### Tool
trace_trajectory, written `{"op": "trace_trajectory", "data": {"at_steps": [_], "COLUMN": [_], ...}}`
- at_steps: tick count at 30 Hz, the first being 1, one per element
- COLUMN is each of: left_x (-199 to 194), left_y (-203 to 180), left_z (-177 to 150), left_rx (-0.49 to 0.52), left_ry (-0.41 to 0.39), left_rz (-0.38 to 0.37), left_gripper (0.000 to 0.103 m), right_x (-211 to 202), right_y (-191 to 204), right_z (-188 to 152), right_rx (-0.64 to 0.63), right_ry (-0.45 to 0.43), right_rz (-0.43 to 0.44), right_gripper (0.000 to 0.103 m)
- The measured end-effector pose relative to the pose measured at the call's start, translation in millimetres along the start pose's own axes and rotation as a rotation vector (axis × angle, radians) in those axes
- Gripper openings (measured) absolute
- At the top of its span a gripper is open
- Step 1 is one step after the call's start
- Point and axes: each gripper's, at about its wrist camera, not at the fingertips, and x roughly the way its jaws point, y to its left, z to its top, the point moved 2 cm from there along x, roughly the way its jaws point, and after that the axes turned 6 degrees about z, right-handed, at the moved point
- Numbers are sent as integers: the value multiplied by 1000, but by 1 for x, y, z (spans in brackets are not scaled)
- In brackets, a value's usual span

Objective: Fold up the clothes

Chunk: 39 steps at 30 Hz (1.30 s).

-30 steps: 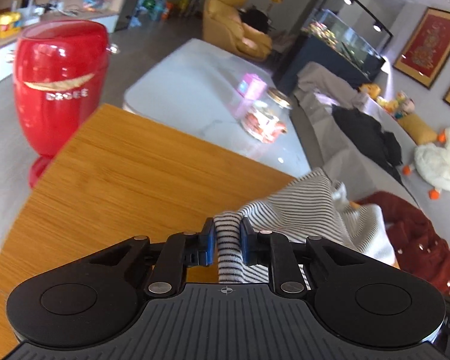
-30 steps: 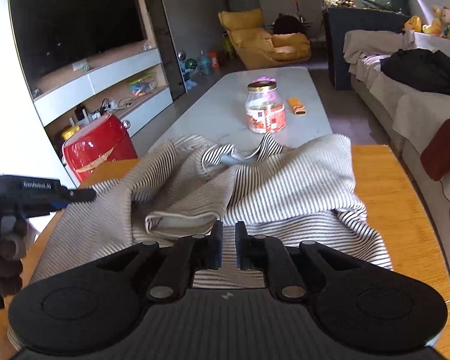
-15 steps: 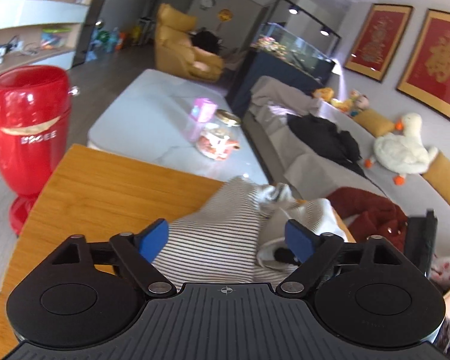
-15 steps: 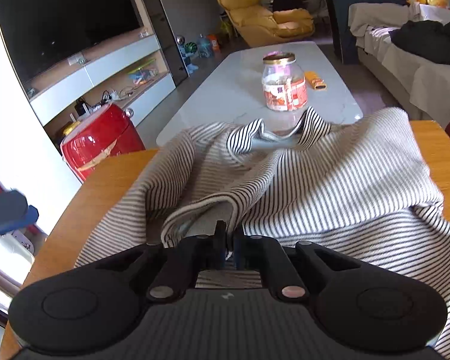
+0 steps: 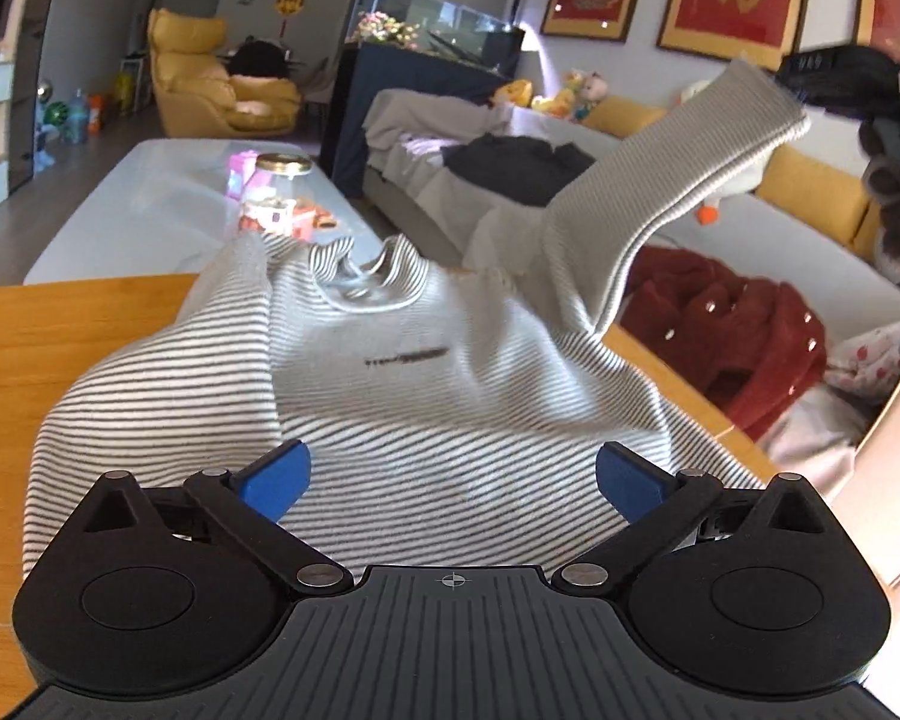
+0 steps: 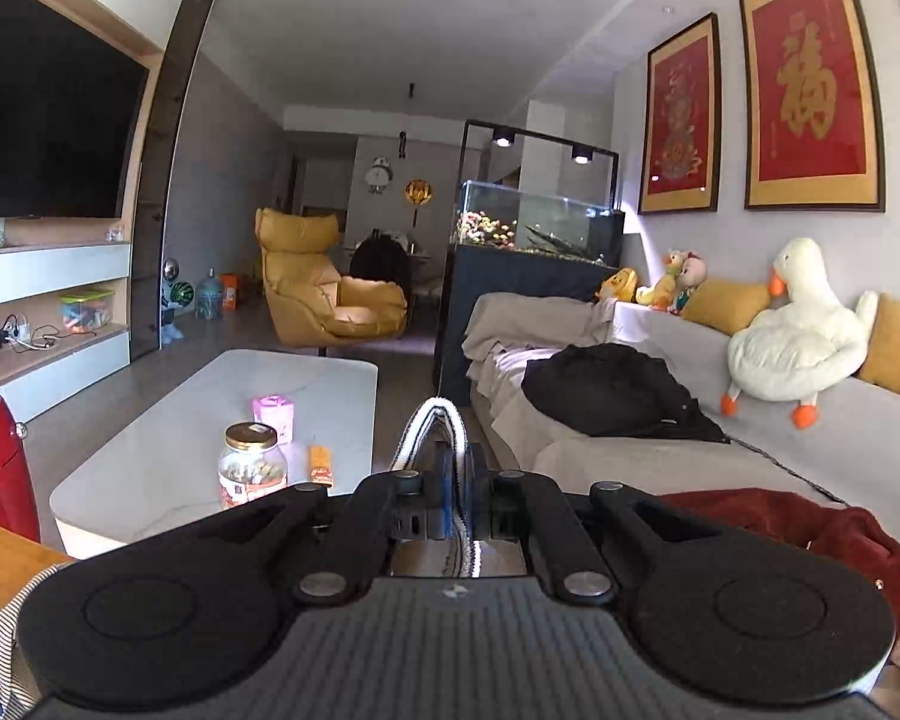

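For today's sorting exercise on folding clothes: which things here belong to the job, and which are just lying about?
Part of the job: striped sweater; its lifted sleeve; left gripper; right gripper; wooden table.

Lying about: glass jar; goose toy; red garment.

My left gripper (image 5: pixel 452 483) is matte black: a ribbed grey-black deck at six o'clock with a small crosshair mark at its centre, and two rounded housings, each with a shallow circular recess. Angled black link arms run from silver pivot screws near the deck to smaller screws further out, ending in bright blue pads (image 5: pixel 276 480). My right gripper (image 6: pixel 456 495) has the same build, the same ribbed deck, round housings and silver screws, with a thin blue edge showing between its black fingers. In the left view, at two o'clock, a black gripper body carries small pale lettering I can't read.
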Motion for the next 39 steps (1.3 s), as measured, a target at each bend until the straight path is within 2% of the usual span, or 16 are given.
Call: {"op": "trace_trajectory", "data": {"at_steps": [4,10,12,16,20,25,28,31,33,34,37,39], "left_x": [-9,-69,-92,-124,-138,-153,-172,-203,-225,-237,-270,-283], "left_y": [8,25,33,49,71,93,97,90,80,73,56,49], "left_z": [-13,-42,-43,-29,-21,-15,-1,19,38,49,76,89], "left_rx": [-8,-58,-52,9,-14,-100,-101,-76,-64,-56,-37,-36], "left_ry": [74,85,54,-31,-30,-22,-47,-115,-169,-201,-308,-347], "left_rz": [45,47,51,163,220,261,281,271,238,220,183,161], "left_gripper": [103,103,103,103,103,103,103,103,103,103,103,103], "right_x": [-9,-29,-33,-35,-24,-12,-6,-8,-13,-15,-27,-39], "right_y": [4,-12,-20,-29,-31,-6,9,19,27,31,41,52], "right_z": [4,3,-5,-28,-57,-88,-99,-104,-105,-105,-98,-92], "right_rx": [5,17,28,68,142,156,135,128,114,107,91,73], "right_ry": [-9,-16,-3,59,162,255,303,309,288,278,224,178], "right_rz": [37,2,-23,-34,47,146,199,239,240,241,260,290], "right_gripper": [3,3,3,3,3,4,4,10,22,25,30,38]}}
